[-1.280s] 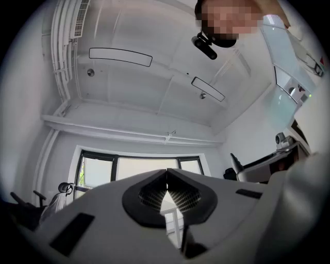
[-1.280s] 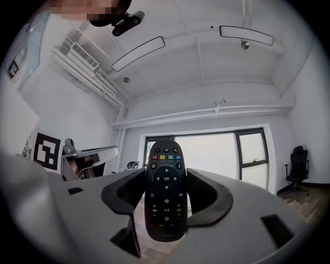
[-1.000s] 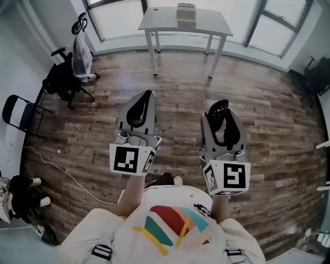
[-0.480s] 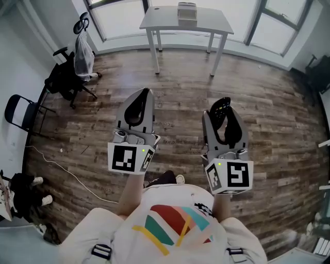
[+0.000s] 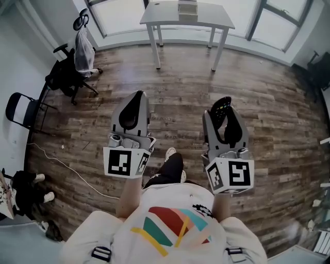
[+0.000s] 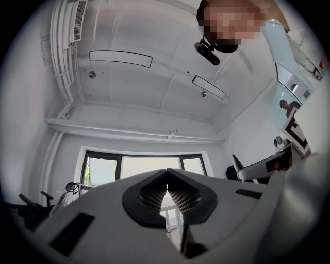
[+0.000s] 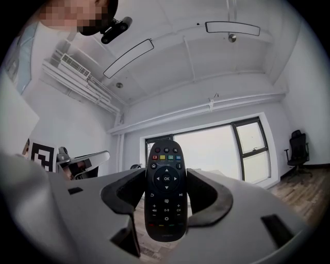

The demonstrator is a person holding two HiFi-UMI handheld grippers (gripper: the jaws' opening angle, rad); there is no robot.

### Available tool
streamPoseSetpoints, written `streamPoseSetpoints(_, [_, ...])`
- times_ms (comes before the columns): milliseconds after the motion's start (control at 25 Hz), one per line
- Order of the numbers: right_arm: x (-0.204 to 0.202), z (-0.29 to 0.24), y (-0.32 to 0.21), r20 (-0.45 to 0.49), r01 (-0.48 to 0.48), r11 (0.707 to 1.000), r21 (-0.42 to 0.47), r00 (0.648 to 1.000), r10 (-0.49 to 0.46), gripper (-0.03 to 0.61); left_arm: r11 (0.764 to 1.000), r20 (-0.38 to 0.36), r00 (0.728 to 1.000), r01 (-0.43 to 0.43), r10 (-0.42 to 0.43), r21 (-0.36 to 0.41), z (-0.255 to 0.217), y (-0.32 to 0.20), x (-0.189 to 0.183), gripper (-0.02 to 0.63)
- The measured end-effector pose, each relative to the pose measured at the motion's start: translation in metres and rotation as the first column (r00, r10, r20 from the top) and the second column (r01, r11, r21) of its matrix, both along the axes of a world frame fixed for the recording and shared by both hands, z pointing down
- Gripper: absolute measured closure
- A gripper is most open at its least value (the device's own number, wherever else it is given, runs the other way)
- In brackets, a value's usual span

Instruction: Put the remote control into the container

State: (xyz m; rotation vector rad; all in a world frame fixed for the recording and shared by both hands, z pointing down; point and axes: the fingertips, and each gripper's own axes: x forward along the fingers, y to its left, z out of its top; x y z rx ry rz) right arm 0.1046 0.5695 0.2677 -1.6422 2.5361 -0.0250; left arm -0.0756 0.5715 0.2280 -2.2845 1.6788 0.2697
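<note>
My right gripper [image 5: 223, 104] is shut on a black remote control [image 7: 166, 170], which stands upright between the jaws with its buttons facing the right gripper view camera. In the head view the remote [image 5: 220, 108] pokes out above the jaws. My left gripper [image 5: 138, 96] is shut with nothing in it; its pads [image 6: 178, 193] meet at the tip. Both grippers are held at waist height over the wooden floor. The container [image 5: 187, 7], a small pale box, sits on a white table [image 5: 160, 14] far ahead by the windows.
A black office chair [image 5: 67, 77] with a bag hung over it stands at the left. A folding chair [image 5: 23, 111] and a white cable [image 5: 67, 167] on the floor lie further left. Another dark chair [image 5: 320, 67] is at the right wall. The person's foot [image 5: 170, 161] shows between the grippers.
A leg has stepped forward between the grippers. The left gripper sits a little lower and further left in the frame. The right gripper still holds the remote.
</note>
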Motion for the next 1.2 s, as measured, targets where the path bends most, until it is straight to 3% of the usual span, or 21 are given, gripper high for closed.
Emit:
streamPoseSetpoints(280, [-0.004, 0.007, -0.009, -0.016, -0.002, 1.000, -0.003, 1.000, 0.001, 0.327, 0.999, -0.001, 1.000, -0.028, 0.028, 0.025, 0.003, -0.012, 0.002, 0.606])
streamPoseSetpoints(640, [0.000, 0.002, -0.052, -0.054, -0.022, 1.000, 0.007, 0.998, 0.023, 0.327, 0.995, -0.031, 0.995, -0.088, 0.090, 0.039, -0.004, -0.073, 0.023, 0.606])
streamPoseSetpoints(880, [-0.005, 0.015, -0.108, -0.067, -0.014, 1.000, -0.016, 0.998, 0.013, 0.327, 0.997, -0.038, 0.996, -0.078, 0.079, 0.016, 0.009, -0.126, 0.017, 0.606])
streamPoseSetpoints(1200, [-0.033, -0.007, -0.211, -0.095, 0.017, 1.000, 0.015, 0.995, -0.015, 0.327, 0.998, -0.059, 0.997, -0.043, 0.046, 0.036, -0.006, -0.220, -0.014, 0.606])
